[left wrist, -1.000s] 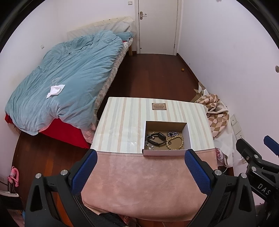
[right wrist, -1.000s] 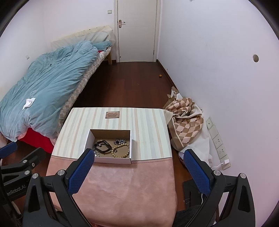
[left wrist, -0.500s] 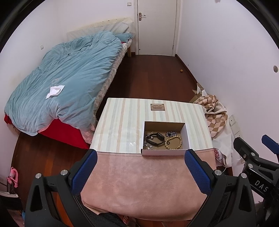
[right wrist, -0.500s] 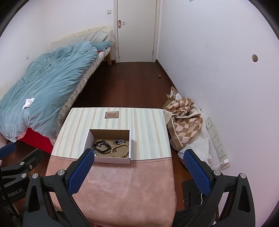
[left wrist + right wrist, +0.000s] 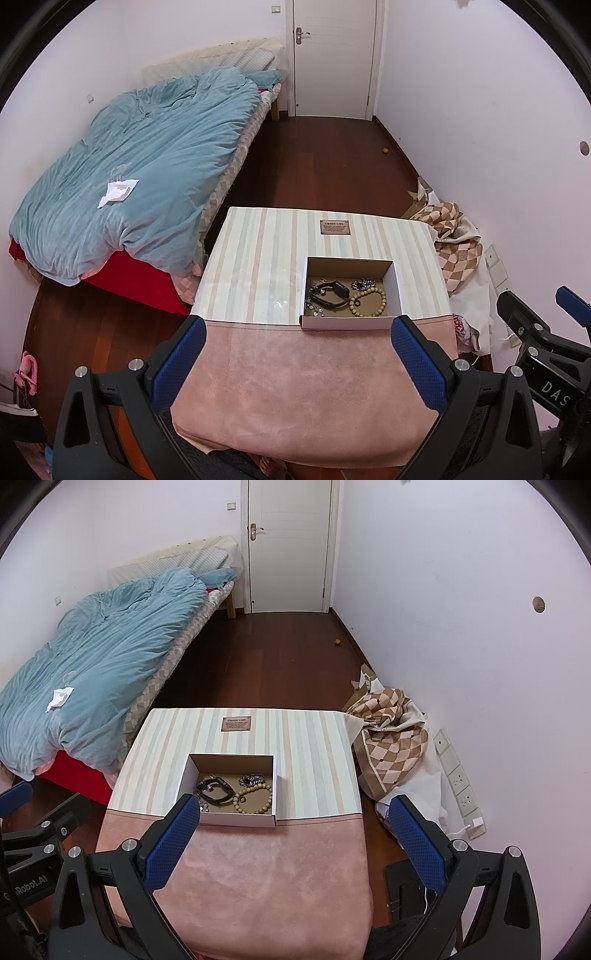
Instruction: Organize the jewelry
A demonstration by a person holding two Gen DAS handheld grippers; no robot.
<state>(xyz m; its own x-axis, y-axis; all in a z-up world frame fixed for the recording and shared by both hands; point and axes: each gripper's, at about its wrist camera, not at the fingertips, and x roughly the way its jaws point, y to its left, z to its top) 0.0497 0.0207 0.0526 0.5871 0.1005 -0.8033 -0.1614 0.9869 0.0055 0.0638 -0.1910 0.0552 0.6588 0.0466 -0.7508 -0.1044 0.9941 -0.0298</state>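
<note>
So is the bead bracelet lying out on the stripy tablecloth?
No, the wooden bead bracelet lies inside the open cardboard box, next to a black band, not out on the striped cloth.

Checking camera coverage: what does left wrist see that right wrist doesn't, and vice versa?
Left wrist only: the right gripper at its right edge and a pink item on the floor. Right wrist only: the left gripper's fingers at its left edge and the charger plugged in low on the wall. Both: the open box with the bead bracelet and black band, plus the bed.
</note>
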